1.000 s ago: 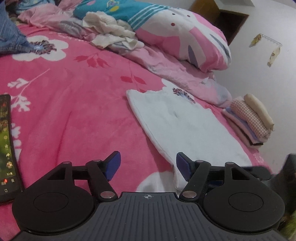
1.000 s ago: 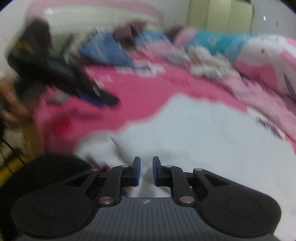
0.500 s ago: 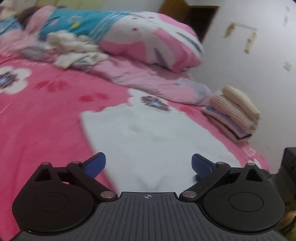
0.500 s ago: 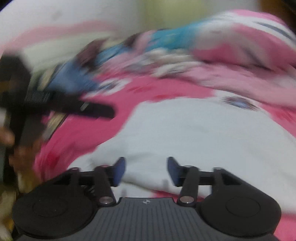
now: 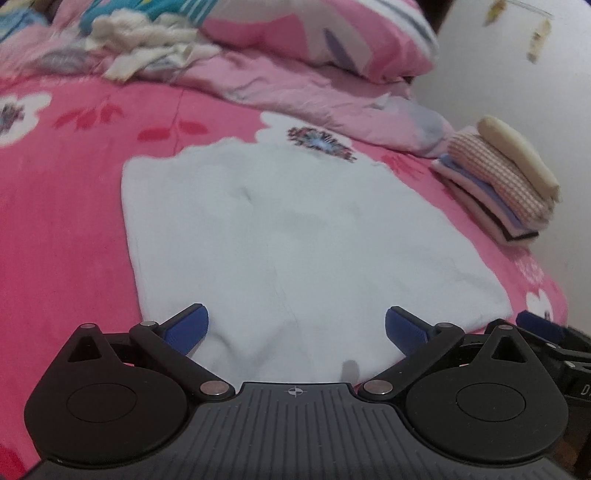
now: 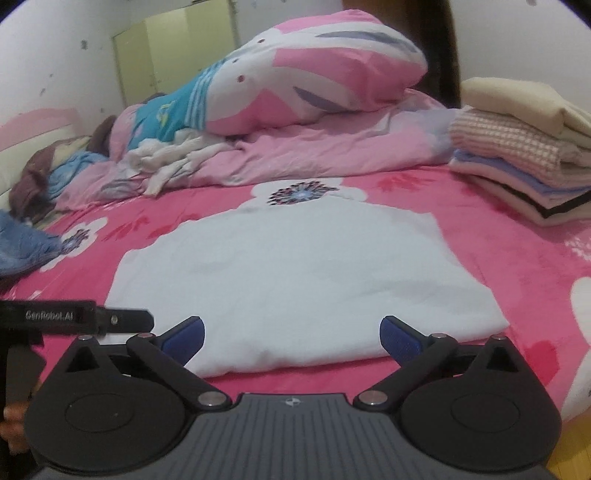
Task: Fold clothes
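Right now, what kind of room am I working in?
Most likely a home bedroom: a bed with a pink floral blanket, a big cartoon pillow on rumpled bedding, and a stack of folded clothes beside the white garment.

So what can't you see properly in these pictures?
- White garment: its near edge, left wrist view, hidden behind the left gripper.
- Stack of folded clothes: its right side, right wrist view, cut off by the edge.
- Crumpled clothes by the pillow: left wrist view, too blurred to tell apart.
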Available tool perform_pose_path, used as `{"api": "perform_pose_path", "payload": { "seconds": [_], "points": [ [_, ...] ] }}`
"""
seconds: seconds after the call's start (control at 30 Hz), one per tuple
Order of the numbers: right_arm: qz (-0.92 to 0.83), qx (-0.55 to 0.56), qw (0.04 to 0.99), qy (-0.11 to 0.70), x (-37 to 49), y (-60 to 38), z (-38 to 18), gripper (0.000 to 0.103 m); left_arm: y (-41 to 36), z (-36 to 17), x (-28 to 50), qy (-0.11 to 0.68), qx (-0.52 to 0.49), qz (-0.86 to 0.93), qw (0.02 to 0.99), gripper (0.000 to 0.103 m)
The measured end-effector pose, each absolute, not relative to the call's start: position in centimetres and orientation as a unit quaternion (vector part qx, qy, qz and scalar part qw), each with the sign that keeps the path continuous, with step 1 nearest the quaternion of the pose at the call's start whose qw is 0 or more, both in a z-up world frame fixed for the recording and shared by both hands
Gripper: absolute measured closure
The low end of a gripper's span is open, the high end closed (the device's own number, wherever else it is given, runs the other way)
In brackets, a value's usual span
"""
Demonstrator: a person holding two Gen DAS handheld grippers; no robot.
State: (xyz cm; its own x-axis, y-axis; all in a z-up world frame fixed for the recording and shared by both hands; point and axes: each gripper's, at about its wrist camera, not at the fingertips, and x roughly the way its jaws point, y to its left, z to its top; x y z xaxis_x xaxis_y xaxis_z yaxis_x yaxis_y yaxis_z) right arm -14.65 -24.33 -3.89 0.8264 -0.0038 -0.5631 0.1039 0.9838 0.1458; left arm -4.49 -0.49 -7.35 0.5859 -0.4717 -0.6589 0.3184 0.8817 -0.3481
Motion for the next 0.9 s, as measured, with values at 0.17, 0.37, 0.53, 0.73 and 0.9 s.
{"api": "perform_pose_path", "payload": {
  "seconds": [0.17,0.37,0.53,0.73,0.9],
  "points": [
    [-0.062,0.061,0.951,0.297,-14.1,-24.0,-4.2,0.000,-0.8,-7.5,-4.3,0.402,-0.101,-0.202,0.888,0.000],
    [-0.060,0.057,0.952,0.295,-13.5,-24.3,-4.3,0.000,-0.9,-7.9,-3.9,0.412,-0.109,-0.183,0.886,0.000],
    [-0.071,0.034,0.948,0.308,-12.8,-24.2,-4.6,0.000,-0.3,-8.1,-3.8,0.417,-0.133,-0.181,0.881,0.000],
    [-0.079,0.026,0.947,0.312,-12.5,-24.2,-4.6,0.000,0.2,-8.2,-4.1,0.409,-0.156,-0.190,0.879,0.000],
    [-0.091,0.012,0.950,0.299,-12.7,-24.2,-4.0,0.000,0.4,-8.0,-4.4,0.395,-0.161,-0.210,0.880,0.000]
  ]
}}
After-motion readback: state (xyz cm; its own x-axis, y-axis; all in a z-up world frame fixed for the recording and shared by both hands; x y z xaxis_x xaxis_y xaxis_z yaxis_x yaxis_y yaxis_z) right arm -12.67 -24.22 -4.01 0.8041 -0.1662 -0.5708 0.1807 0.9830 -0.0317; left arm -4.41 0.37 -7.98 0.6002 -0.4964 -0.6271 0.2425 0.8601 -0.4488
